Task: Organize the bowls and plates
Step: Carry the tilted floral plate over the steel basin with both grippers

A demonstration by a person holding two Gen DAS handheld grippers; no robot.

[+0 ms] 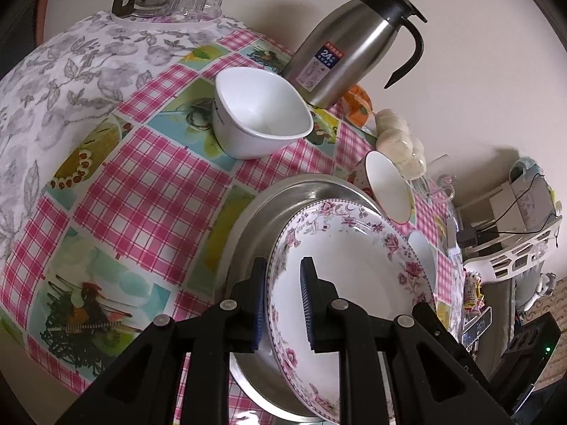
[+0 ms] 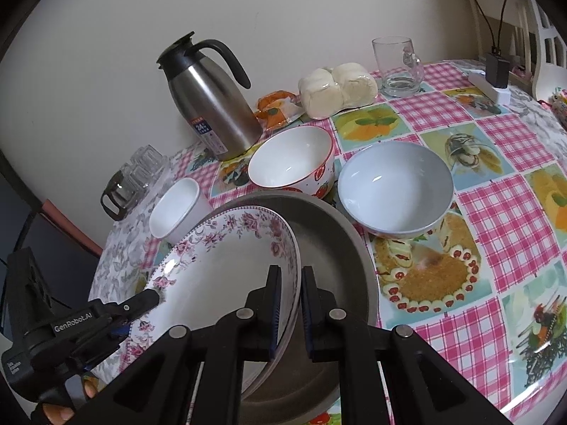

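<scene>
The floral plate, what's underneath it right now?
Under the floral plate sits a round metal tray on the checked tablecloth. Both grippers pinch the plate's rim. Whether the plate's underside touches the tray is hidden by the plate itself.

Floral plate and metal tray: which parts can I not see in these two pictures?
- Floral plate: near rim cut off by left gripper in left wrist view; underside hidden.
- Metal tray: mostly covered by the plate in both views.
- Right gripper hides the rim it clamps, right wrist view.
</scene>
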